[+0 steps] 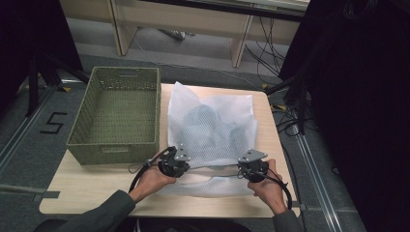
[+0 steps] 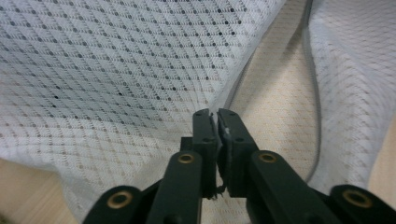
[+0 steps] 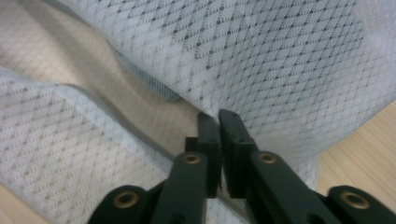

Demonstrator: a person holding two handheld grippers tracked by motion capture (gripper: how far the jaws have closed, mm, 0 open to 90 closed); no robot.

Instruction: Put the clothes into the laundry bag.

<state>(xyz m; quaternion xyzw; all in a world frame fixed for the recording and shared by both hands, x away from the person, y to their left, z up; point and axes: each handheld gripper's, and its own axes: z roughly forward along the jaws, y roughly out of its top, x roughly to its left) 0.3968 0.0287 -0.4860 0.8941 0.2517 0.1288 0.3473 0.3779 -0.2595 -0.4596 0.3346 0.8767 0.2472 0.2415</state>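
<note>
- Nearest, the left gripper (image 1: 175,163) and the right gripper (image 1: 252,166) sit at the person's edge of the table (image 1: 96,191), one at each side of a white mesh garment (image 1: 212,128).
- Up close, the left gripper (image 2: 216,116) has its jaws pinched together on a fold of the mesh garment (image 2: 116,70), near a grey-trimmed edge.
- Likewise, the right gripper (image 3: 218,116) is clamped on the mesh garment (image 3: 280,56) just where a grey hem (image 3: 144,79) runs past.
- Further out, the garment lies spread and rumpled over the table's right half, its near part doubled over.
- Beyond, at far left, an olive woven basket (image 1: 116,113) stands with nothing in it.
- Judging by this, the folding looks barely begun: one near fold in hand, the rest unfolded, and the garment not yet in the basket.
</note>
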